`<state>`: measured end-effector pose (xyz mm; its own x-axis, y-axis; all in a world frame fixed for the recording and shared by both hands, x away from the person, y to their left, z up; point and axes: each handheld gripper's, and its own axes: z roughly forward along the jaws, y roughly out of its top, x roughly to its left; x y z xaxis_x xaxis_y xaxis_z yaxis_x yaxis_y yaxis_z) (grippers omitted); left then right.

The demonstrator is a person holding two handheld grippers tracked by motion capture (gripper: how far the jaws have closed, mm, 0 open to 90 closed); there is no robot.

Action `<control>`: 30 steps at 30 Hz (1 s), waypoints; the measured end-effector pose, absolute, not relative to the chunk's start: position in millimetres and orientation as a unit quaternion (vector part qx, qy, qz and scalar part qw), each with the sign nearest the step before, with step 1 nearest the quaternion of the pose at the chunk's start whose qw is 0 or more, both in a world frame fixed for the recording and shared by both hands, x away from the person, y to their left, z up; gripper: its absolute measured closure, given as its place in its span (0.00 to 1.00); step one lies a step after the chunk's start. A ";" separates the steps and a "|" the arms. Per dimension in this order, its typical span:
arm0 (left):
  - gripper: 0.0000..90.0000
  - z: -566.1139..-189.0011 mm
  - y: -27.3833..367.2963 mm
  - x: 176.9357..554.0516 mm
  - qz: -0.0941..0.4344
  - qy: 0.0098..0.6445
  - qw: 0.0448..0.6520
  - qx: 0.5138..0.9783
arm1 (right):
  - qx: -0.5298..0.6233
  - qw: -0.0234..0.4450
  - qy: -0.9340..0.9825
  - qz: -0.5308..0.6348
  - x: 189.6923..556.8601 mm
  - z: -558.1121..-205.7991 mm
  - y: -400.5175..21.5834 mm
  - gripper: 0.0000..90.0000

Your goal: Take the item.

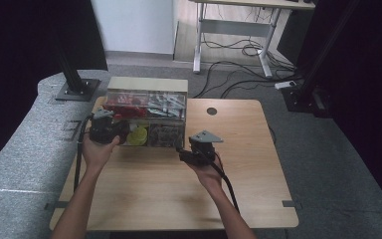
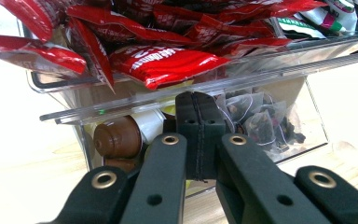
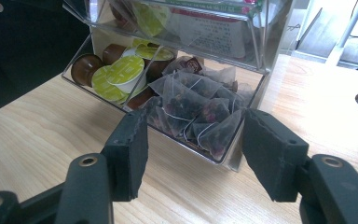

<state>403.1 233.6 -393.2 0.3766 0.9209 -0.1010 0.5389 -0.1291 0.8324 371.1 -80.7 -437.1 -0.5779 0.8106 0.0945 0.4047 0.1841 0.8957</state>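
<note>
Now, my left tongs: pressed together, at the clear box.
My right tongs: apart, near the tea bags.

red sachets, brown capsules, green-lidded capsules

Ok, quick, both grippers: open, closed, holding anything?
Left gripper: jaws closed, pads together, nothing seen between them, at the clear organizer's front.
Right gripper: jaws open, empty, facing the tea bags.

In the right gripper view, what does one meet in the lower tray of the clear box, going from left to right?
Brown capsule → green-lidded capsules → mesh tea bags → the clear box's right wall.
</note>
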 end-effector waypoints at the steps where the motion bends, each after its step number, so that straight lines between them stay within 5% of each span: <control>1: 1.00 -393.2 233.6 403.1 0.228 0.510 0.419 0.716 | 0.409 0.208 0.742 0.488 371.4 -437.6 -79.5 0.45; 30: 1.00 -393.5 231.3 402.8 0.228 0.508 0.419 0.718 | 0.408 0.199 0.744 0.491 392.7 -445.9 -49.8 0.48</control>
<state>402.8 231.3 -393.5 0.3810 0.9193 -0.0987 0.5381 -0.1336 0.8322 392.7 -49.8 -445.9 -0.5876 0.8024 0.1041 0.4116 0.1856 0.8922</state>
